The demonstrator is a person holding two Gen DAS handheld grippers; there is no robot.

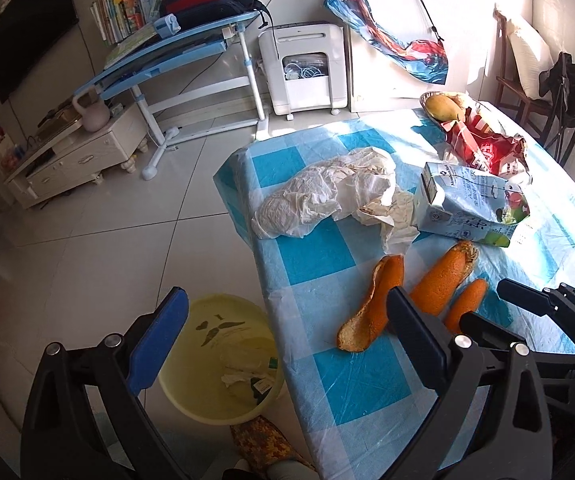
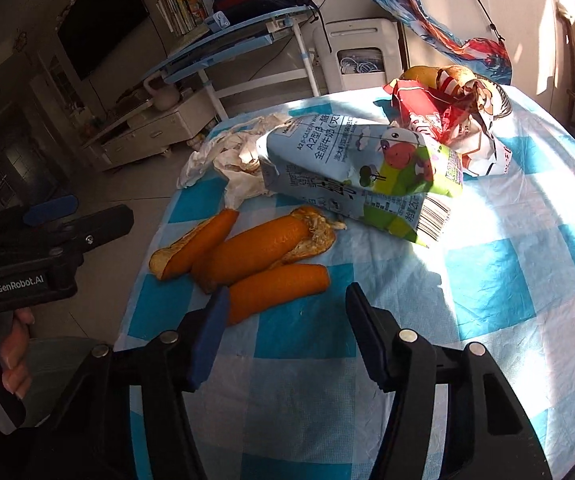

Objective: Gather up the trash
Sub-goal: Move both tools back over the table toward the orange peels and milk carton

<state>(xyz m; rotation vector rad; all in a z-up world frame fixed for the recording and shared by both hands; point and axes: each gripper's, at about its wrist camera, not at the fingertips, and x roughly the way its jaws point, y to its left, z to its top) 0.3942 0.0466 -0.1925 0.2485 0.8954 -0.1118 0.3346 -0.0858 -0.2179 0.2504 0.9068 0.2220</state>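
Observation:
Three orange peels (image 1: 427,292) (image 2: 247,256) lie near the table's left edge. A crushed milk carton (image 1: 471,204) (image 2: 363,176), crumpled white paper (image 1: 327,196) (image 2: 231,160) and a red snack bag (image 1: 487,148) (image 2: 439,120) lie behind them. A yellow bin (image 1: 223,360) with some trash in it stands on the floor by the table. My left gripper (image 1: 287,340) is open and empty, spanning the bin and table edge. My right gripper (image 2: 283,336) is open and empty, just short of the nearest peel; it also shows in the left wrist view (image 1: 543,312).
The table (image 2: 487,280) has a blue-and-white checked cloth. A basket with a mango (image 1: 443,106) sits at its far end. A blue desk (image 1: 175,52), a white appliance (image 1: 307,68), a TV cabinet (image 1: 79,156) and a chair (image 1: 527,80) stand around. A slippered foot (image 1: 263,444) is beside the bin.

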